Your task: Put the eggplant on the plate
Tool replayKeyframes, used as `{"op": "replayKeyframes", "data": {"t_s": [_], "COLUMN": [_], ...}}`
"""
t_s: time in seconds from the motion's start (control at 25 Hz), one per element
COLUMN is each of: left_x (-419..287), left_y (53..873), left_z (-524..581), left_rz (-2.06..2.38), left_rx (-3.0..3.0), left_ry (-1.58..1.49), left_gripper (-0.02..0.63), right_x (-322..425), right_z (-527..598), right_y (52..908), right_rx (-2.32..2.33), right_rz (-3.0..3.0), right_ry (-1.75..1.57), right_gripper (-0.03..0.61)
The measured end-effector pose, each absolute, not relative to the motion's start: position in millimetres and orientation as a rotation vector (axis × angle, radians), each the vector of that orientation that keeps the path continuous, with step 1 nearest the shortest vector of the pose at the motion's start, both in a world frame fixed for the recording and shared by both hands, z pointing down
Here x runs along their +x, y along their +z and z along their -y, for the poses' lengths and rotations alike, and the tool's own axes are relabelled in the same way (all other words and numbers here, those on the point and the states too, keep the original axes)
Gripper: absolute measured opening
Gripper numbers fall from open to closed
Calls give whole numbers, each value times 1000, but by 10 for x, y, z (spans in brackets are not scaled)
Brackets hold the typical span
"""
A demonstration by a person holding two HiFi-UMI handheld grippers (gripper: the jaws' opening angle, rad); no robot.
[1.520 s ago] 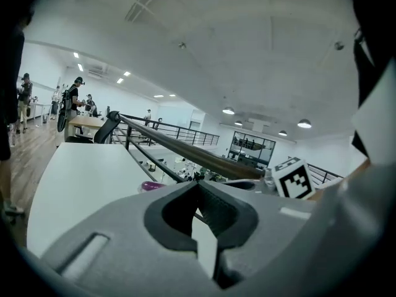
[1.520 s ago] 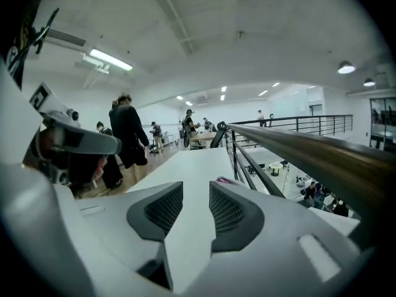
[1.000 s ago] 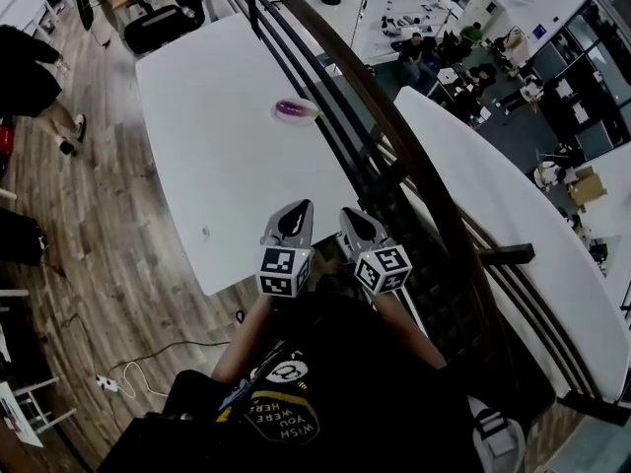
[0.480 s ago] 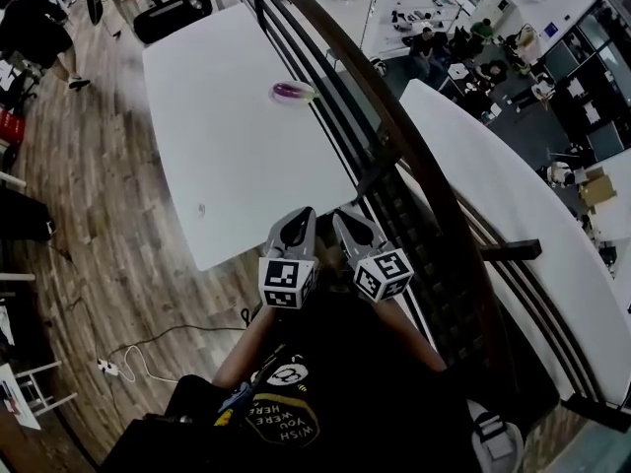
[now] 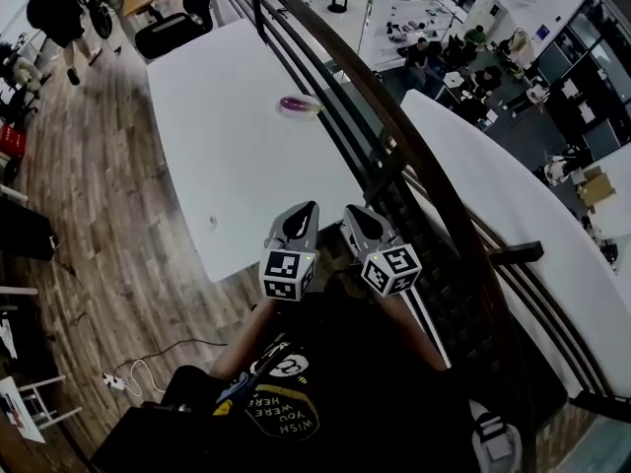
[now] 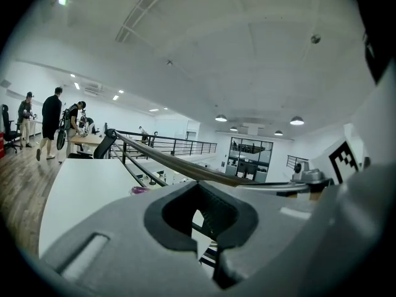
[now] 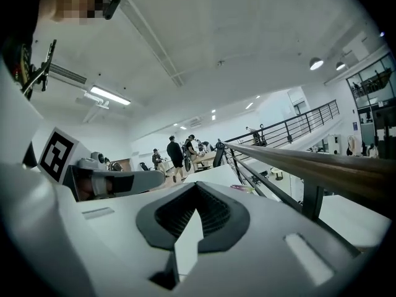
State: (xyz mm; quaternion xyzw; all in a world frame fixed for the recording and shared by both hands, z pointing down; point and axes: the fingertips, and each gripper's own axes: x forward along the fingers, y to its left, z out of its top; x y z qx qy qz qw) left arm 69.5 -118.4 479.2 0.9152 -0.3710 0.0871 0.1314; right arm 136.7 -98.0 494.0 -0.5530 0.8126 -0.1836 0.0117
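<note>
A purple eggplant (image 5: pixel 295 103) lies on a small pale plate (image 5: pixel 309 110) at the far right side of the long white table (image 5: pixel 227 156), close to the railing. It shows small and distant in the left gripper view as the eggplant (image 6: pixel 139 190) and in the right gripper view as the eggplant (image 7: pixel 242 189). My left gripper (image 5: pixel 300 214) and right gripper (image 5: pixel 356 217) hover side by side over the table's near edge, far short of the plate. Both point along the table, and both are shut with nothing held.
A dark railing with a wooden handrail (image 5: pixel 394 156) runs along the table's right side, with an open drop to a lower floor beyond it. A black office chair (image 5: pixel 173 30) stands at the far end. People (image 5: pixel 54 13) walk on the wooden floor at the far left. A cable (image 5: pixel 138 368) lies on the floor.
Both grippers have risen a little together by the near table edge. The eggplant and plate have stayed put. A person at the far left has walked on.
</note>
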Motion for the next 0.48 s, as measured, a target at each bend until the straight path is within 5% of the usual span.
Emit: {"op": "replayKeyframes", "data": {"t_s": [0.48], "left_x": [438], "left_y": [4827], "left_z": [1170], "left_rz": [1097], "left_rx": [2653], "left_ry": [260], "left_gripper": [5], "right_x": [1062], "right_z": [962], "right_y": [4990], "right_rx": [-1685], "right_rz": [-2572], "right_ry": [-589], "right_gripper": [0]}}
